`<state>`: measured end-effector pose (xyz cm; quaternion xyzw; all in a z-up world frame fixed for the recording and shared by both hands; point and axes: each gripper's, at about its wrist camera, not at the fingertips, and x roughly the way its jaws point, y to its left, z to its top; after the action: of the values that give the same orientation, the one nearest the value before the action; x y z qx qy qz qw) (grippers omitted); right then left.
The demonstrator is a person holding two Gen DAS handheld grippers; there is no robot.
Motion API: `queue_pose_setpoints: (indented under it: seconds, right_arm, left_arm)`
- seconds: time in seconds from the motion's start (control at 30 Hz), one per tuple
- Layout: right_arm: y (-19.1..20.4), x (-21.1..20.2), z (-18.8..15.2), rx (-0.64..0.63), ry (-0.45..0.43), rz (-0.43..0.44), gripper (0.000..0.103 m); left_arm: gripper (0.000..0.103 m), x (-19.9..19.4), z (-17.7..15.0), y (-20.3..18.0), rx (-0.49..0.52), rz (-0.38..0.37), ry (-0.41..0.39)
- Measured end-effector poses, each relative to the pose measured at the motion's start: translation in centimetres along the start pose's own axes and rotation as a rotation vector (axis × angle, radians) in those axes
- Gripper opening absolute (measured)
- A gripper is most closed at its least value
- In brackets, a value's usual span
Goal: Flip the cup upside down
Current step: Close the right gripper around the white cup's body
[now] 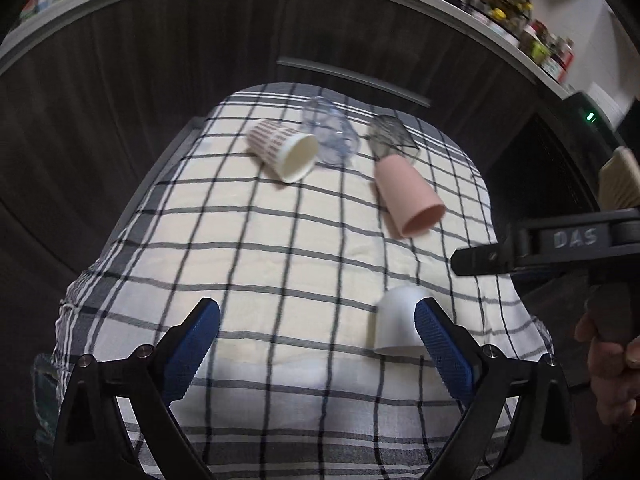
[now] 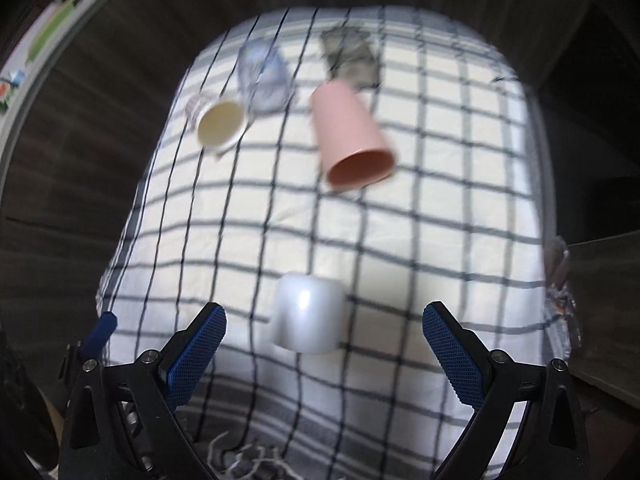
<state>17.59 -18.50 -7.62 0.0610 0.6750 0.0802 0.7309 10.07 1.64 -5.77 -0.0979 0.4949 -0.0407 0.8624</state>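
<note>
A white cup (image 1: 396, 322) (image 2: 306, 312) stands upside down on the checked cloth (image 1: 280, 240) (image 2: 440, 208), near the front. A pink cup (image 1: 408, 198) (image 2: 350, 136) lies on its side, mouth toward me. A cream patterned cup (image 1: 284, 150) (image 2: 220, 123) lies on its side at the back left. A clear cup (image 1: 330, 134) (image 2: 264, 76) and a dark glass (image 1: 390, 136) (image 2: 350, 58) lie behind them. My left gripper (image 1: 318, 338) is open and empty, its right finger just beside the white cup. My right gripper (image 2: 324, 346) is open and empty, the white cup between and just beyond its fingers.
The cloth covers a small table in front of dark wooden cabinets (image 1: 120, 80). A counter with bottles and jars (image 1: 532, 36) runs above at the right. The right gripper's body and the hand (image 1: 608, 364) show at the right of the left wrist view.
</note>
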Motion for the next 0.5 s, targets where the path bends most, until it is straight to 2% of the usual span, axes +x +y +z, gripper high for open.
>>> queue_pose_setpoints:
  seconds: [0.27, 0.5]
  right_arm:
    - [1.8, 6.4, 2.4, 0.035, 0.248, -0.016, 0.09]
    - [2.0, 9.8, 3.5, 0.051, 0.369, -0.05, 0.089]
  left_arm:
    - [0.099, 1.2, 0.7, 3.2, -0.095, 0.019, 0.006]
    - [0.099, 3.2, 1.0, 4.4, -0.129, 0.02, 0.046]
